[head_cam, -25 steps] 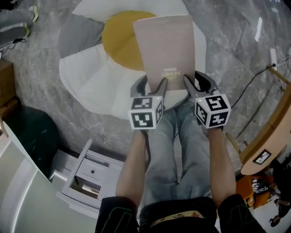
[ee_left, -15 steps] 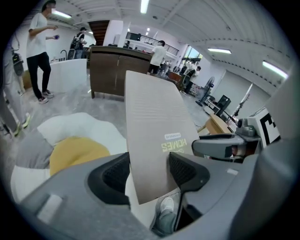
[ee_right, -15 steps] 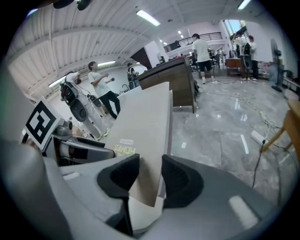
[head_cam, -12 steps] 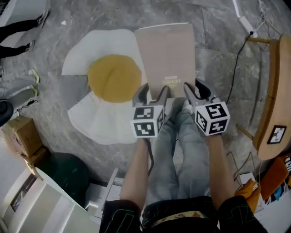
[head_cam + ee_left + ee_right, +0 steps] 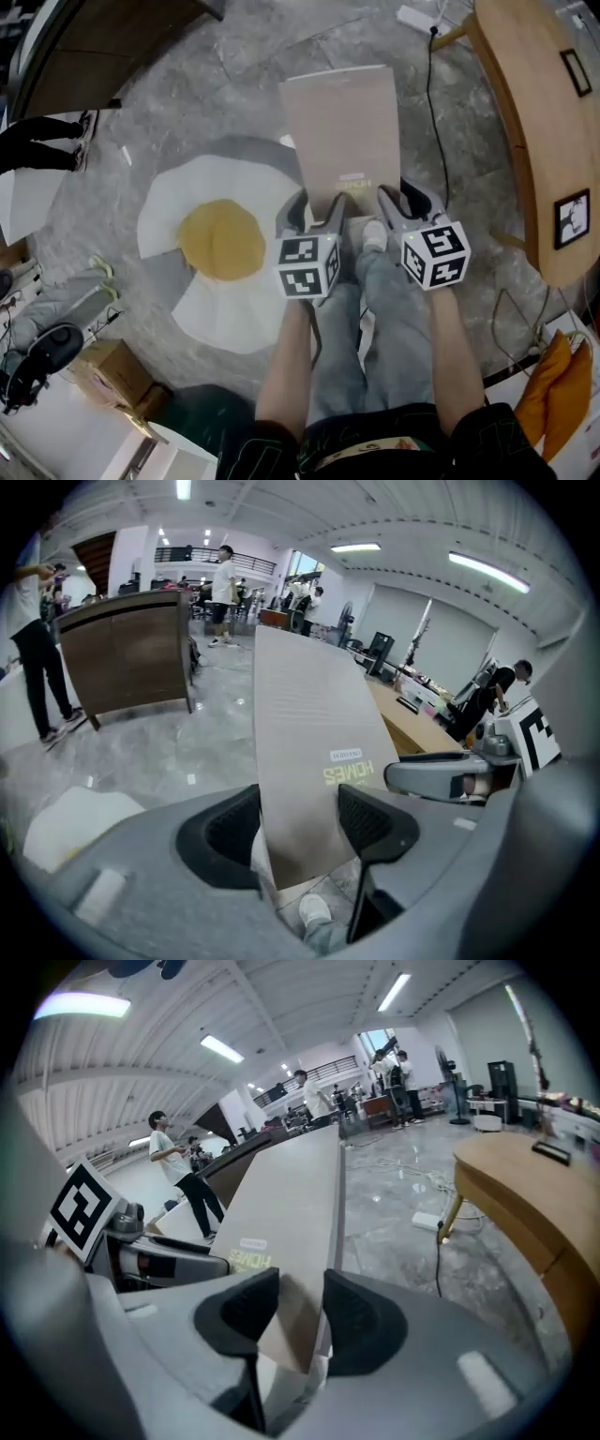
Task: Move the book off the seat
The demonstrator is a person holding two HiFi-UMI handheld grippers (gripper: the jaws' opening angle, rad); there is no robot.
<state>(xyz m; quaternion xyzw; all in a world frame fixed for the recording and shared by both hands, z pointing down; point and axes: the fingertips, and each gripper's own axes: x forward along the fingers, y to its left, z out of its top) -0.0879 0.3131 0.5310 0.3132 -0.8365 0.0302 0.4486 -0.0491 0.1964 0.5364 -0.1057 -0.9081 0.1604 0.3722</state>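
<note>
Left gripper [image 5: 317, 204] and right gripper [image 5: 405, 199] are clamping the book [image 5: 342, 127] by its near edge, holding it above the floor [image 5: 234, 94], clear of the egg-shaped cushion [image 5: 220, 239]. Seemingly only setting it down is remaining.

A thin beige book [image 5: 339, 127], near edge clamped in the left tongs [image 5: 316, 202] and right tongs [image 5: 405, 199], hangs above the floor [image 5: 234, 84]. The fried-egg seat [image 5: 220, 244] lies apart, to its left.
</note>
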